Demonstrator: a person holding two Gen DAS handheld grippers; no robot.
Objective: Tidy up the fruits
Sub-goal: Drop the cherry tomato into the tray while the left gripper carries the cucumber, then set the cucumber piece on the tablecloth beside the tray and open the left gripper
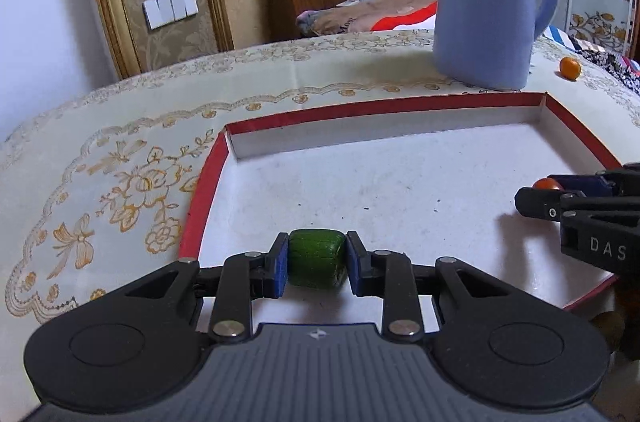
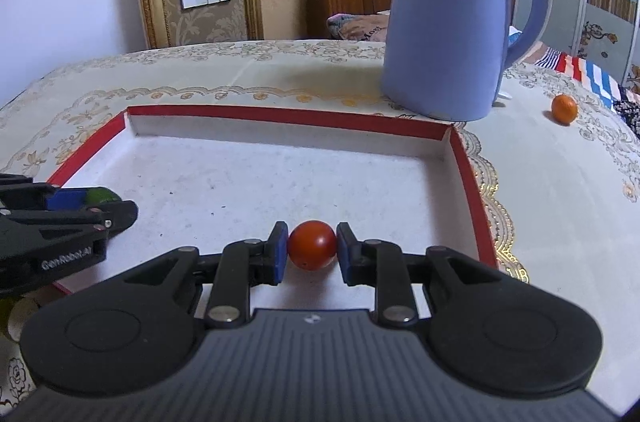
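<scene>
My left gripper (image 1: 317, 264) is shut on a green cucumber piece (image 1: 317, 258) and holds it low over the near left part of a red-rimmed white tray (image 1: 384, 110). My right gripper (image 2: 312, 249) is shut on a small red tomato (image 2: 311, 244) over the near middle of the same tray (image 2: 288, 116). Each gripper shows in the other's view: the right one (image 1: 532, 194) with the tomato (image 1: 549, 184), the left one (image 2: 120, 210) with the cucumber piece (image 2: 102, 195). A small orange fruit (image 1: 569, 68) lies on the tablecloth right of the tray; it also shows in the right wrist view (image 2: 564, 108).
A tall blue kettle (image 1: 486, 2) stands just behind the tray's far right corner, also in the right wrist view (image 2: 452, 18). The table has a floral cloth (image 1: 120, 182). A bed and wardrobe lie beyond the table edge.
</scene>
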